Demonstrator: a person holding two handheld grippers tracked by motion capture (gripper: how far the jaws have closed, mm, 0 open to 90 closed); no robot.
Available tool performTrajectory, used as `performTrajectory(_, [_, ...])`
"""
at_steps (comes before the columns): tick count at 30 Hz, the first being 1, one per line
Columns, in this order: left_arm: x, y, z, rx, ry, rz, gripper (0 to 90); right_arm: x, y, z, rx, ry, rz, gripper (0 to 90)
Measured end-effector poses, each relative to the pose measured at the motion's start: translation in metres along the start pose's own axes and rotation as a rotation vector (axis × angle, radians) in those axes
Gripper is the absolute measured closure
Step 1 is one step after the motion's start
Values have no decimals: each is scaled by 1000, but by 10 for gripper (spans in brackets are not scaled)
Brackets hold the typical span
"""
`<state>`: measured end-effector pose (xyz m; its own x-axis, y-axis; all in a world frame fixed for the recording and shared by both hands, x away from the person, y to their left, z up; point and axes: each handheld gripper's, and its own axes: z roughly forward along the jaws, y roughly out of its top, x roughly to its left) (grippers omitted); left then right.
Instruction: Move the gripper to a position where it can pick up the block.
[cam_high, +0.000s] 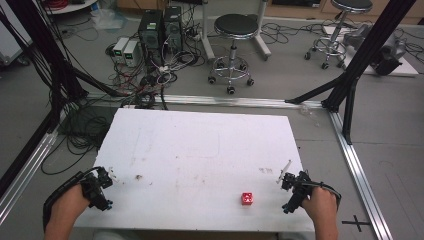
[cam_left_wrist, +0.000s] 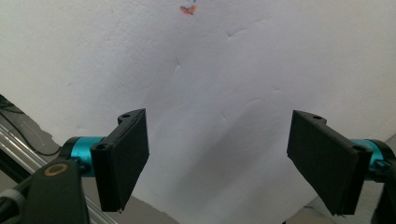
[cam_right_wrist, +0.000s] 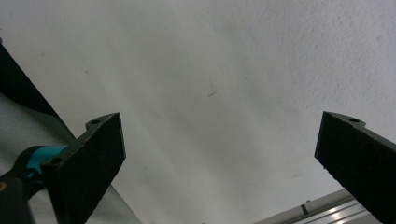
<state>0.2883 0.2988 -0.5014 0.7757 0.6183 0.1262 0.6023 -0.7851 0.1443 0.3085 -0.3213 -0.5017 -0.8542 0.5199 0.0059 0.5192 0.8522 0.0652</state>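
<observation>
A small red die (cam_high: 247, 198) lies on the white foam board (cam_high: 200, 150) near its front edge, right of centre. My left gripper (cam_high: 102, 189) is held at the board's front left corner, open, jaws wide apart over bare foam (cam_left_wrist: 219, 140). My right gripper (cam_high: 291, 192) sits at the board's front right corner, to the right of the die, open with nothing between its jaws (cam_right_wrist: 219, 154). Both are held by a person's hands coming in from the bottom.
Brownish stains (cam_high: 138, 177) mark the board near the left gripper. Aluminium frame rails (cam_high: 360, 170) run along the floor beside the board. Beyond it stand two stools (cam_high: 235, 30), computer boxes (cam_high: 160, 27) and tangled cables (cam_high: 150, 80).
</observation>
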Motion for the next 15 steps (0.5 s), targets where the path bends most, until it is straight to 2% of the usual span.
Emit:
performTrajectory(5, [0, 0, -2, 11, 4, 4, 211, 0, 0, 0, -1, -1, -6, 9])
performTrajectory(8, [-1, 1, -2, -1, 6, -2, 211, 1, 0, -1, -4, -2, 6, 9])
performTrajectory(12, [0, 1, -2, 7, 1, 8, 211, 0, 0, -2, -5, -4, 5, 9])
performTrajectory(15, [-1, 1, -1, 3, -1, -1, 211, 0, 0, -1, -3, -3, 1, 9])
